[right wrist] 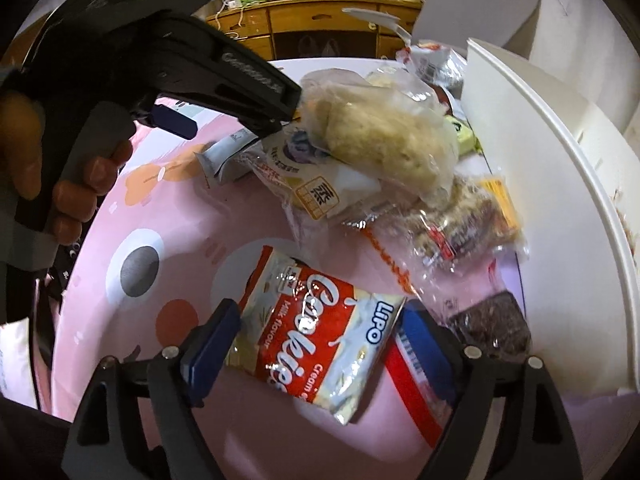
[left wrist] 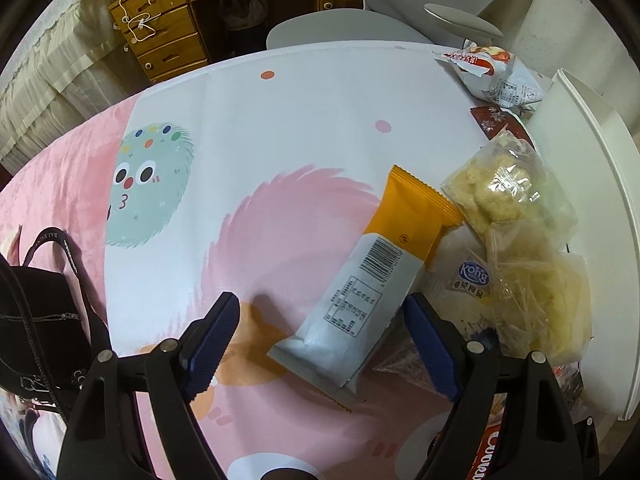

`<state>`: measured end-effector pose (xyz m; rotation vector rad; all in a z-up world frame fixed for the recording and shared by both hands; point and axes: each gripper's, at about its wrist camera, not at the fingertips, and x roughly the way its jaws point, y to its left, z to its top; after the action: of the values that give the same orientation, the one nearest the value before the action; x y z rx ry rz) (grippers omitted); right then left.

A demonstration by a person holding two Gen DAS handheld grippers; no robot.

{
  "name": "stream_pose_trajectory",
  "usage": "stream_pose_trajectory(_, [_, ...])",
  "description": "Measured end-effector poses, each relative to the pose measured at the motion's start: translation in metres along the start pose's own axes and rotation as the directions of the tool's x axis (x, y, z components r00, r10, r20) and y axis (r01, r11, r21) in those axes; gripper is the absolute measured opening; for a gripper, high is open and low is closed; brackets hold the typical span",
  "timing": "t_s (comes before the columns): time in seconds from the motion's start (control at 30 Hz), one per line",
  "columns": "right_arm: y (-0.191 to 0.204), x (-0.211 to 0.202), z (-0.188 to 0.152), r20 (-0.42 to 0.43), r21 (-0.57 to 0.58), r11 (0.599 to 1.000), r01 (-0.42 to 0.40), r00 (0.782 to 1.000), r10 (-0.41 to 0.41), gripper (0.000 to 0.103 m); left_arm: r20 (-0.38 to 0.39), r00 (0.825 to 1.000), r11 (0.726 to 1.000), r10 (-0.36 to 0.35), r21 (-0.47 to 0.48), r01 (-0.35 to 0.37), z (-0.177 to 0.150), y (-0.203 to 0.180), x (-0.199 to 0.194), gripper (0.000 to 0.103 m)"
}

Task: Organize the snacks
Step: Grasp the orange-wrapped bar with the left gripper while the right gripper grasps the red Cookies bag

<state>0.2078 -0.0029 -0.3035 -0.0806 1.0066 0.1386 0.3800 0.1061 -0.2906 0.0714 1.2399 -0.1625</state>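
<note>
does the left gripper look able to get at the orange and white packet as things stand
Probably yes: the left gripper stands open right over the orange and white packet, whose near end lies bare on the tablecloth between the fingers.

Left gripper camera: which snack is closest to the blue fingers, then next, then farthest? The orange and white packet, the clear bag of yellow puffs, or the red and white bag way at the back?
From the left gripper:
1. Orange and white packet, lying between the open fingers.
2. Clear bag of yellow puffs, farther up on the right.
3. Red and white bag, at the table's far right edge.
</note>
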Motion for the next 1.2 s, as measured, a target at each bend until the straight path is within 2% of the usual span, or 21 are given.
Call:
stream_pose_trajectory(0.1, [0.003, 0.002, 0.0, 0.009, -0.035, 0.999, 0.015, 1.0, -0.015, 0.085, -0.003, 1.0, 1.0, 0.0, 0.007, 0.0, 0.0, -0.002, 0.003, 0.081])
stream_pose_trajectory(0.2, [0.003, 0.001, 0.0, 0.014, -0.048, 0.999, 0.015, 1.0, -0.014, 0.085, -0.03, 0.999, 1.0, 0.013, 0.02, -0.012, 0.0, -0.005, 0.01, 0.073])
stream_pose_trajectory(0.27, [0.003, 0.001, -0.001, 0.014, -0.056, 0.998, 0.016, 1.0, -0.015, 0.085, -0.02, 1.0, 1.0, 0.006, 0.018, -0.005, 0.0, -0.005, 0.01, 0.068])
stream_pose_trajectory(0.43, [0.007, -0.003, -0.005, 0.002, -0.071, 0.997, 0.013, 1.0, -0.013, 0.084, -0.007, 1.0, 0.999, -0.019, 0.044, 0.019, -0.002, -0.012, 0.008, 0.05])
stream_pose_trajectory(0.57, [0.01, -0.007, -0.007, -0.004, -0.082, 0.997, 0.009, 1.0, -0.01, 0.078, 0.007, 1.0, 0.997, -0.013, 0.08, 0.012, -0.005, -0.02, 0.005, 0.044])
stream_pose_trajectory(0.8, [0.011, -0.015, -0.01, -0.012, -0.082, 0.997, 0.003, 1.0, -0.004, 0.062, 0.017, 1.0, 0.997, -0.024, 0.074, 0.023, -0.012, -0.018, -0.006, 0.032])
stream_pose_trajectory(0.97, [0.01, -0.021, -0.01, -0.004, -0.087, 0.996, 0.013, 1.0, -0.013, 0.054, 0.012, 0.999, 0.996, -0.05, 0.071, 0.049, -0.022, -0.014, -0.014, 0.031])
stream_pose_trajectory(1.2, [0.011, -0.028, -0.015, -0.025, -0.089, 0.996, 0.031, 0.999, -0.033, 0.052, 0.022, 0.998, 0.997, -0.057, 0.05, 0.056, -0.045, -0.001, -0.034, 0.031])
